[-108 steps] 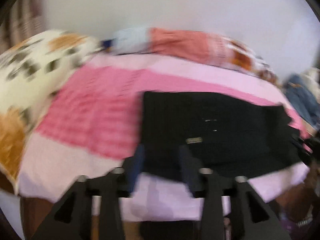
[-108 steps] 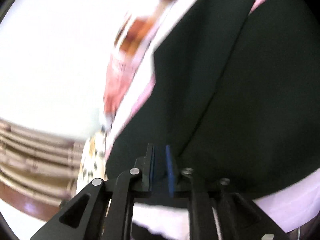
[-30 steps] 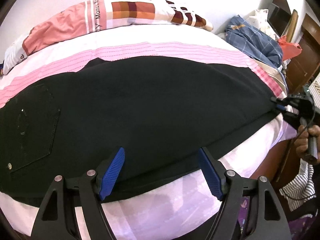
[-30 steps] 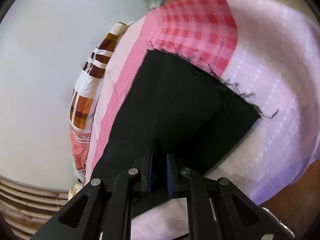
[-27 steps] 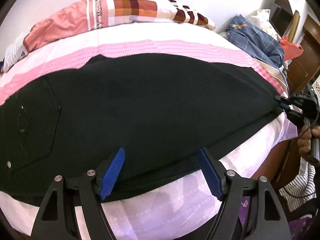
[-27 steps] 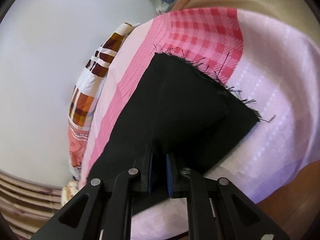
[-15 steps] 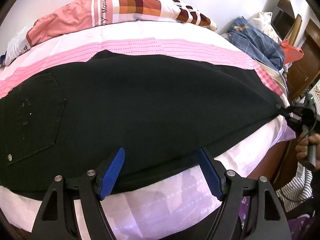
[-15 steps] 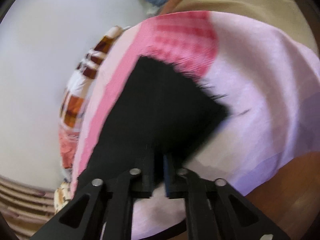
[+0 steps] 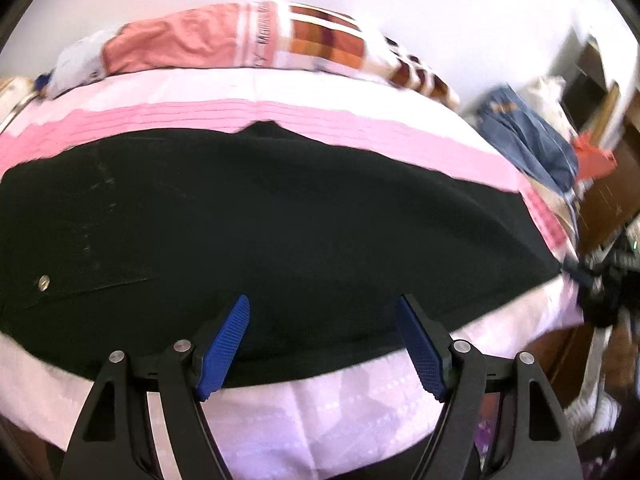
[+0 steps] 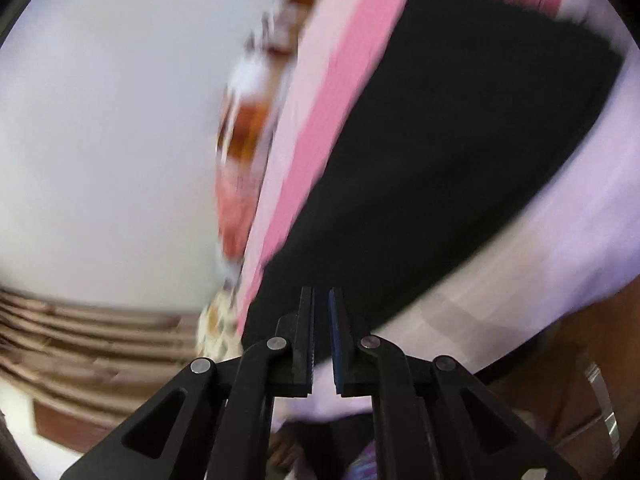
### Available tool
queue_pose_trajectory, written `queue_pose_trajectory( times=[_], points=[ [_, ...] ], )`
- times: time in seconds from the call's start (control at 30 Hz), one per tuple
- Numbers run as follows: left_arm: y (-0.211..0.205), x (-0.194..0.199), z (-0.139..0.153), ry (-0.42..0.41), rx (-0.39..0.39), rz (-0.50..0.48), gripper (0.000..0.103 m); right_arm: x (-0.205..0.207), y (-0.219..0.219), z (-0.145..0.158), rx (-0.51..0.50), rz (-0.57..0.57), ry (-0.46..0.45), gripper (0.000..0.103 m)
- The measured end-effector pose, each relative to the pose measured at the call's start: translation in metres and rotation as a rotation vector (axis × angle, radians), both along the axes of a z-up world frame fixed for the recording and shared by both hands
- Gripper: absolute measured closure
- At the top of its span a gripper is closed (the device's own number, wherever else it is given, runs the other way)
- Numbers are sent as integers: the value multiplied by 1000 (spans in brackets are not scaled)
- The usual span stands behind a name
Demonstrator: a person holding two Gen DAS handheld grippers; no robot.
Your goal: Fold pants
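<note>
Left gripper [image 9: 322,338] wide apart over pants [image 9: 280,220]; right gripper [image 10: 321,322] nearly together, blurred.

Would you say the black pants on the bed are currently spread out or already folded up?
Spread out: the black pants lie flat at full length across the pink bedsheet, back pocket showing; no crosswise fold is visible.

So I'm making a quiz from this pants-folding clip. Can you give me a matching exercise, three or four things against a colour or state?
Things:
1. pants
2. left gripper
3. right gripper
4. pillow

Descriptions:
a. shut on cloth
b. orange and brown checks
c. black, spread flat
d. open wide

Pairs: 1-c, 2-d, 3-a, 4-b
</note>
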State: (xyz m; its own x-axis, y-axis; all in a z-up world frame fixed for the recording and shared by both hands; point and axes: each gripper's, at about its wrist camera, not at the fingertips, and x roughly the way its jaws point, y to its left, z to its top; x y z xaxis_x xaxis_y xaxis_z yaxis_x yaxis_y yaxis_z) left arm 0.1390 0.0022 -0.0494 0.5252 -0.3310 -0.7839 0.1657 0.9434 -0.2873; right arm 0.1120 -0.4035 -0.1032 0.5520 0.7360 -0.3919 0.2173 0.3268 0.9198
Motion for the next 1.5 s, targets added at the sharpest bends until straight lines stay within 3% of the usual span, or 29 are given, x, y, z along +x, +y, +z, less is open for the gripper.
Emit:
queue_pose_trajectory(
  times=[0.13,0.27,0.4,0.63,0.73,0.8,1.0,1.17,1.2,1.23,1.27,1.37,1.5],
  points=[
    [11,0,-7,24,-15,35,27,18,50,-37,124,70,78,94],
    [24,0,-14,48,-39,52,27,28,62,-53,117,48,116,93],
    [28,1,-17,52,-60,62,27,40,67,-55,56,42,113,89],
    [30,1,-18,47,-69,68,27,34,76,-46,-39,16,123,69],
    [33,1,-19,48,-79,69,27,33,75,-49,-13,-2,149,69],
    [35,1,-19,51,-79,69,27,28,74,-49,10,-27,162,63],
    [39,1,-21,50,-95,76,27,34,78,-55,39,-31,152,62],
    [39,0,-23,43,-85,65,27,36,96,-51,1,10,111,62],
    [39,-1,-22,43,-86,65,27,40,101,-50,-14,24,101,67],
    [40,-1,-22,43,-86,65,27,42,104,-50,-46,34,101,91],
    [41,-1,-22,43,-85,70,27,44,107,-51,-71,46,114,96],
    [45,-1,-19,45,-78,79,27,40,105,-59,-45,49,132,97],
    [58,-5,-15,38,-68,95,27,31,105,-46,-74,86,94,98]
  ],
)
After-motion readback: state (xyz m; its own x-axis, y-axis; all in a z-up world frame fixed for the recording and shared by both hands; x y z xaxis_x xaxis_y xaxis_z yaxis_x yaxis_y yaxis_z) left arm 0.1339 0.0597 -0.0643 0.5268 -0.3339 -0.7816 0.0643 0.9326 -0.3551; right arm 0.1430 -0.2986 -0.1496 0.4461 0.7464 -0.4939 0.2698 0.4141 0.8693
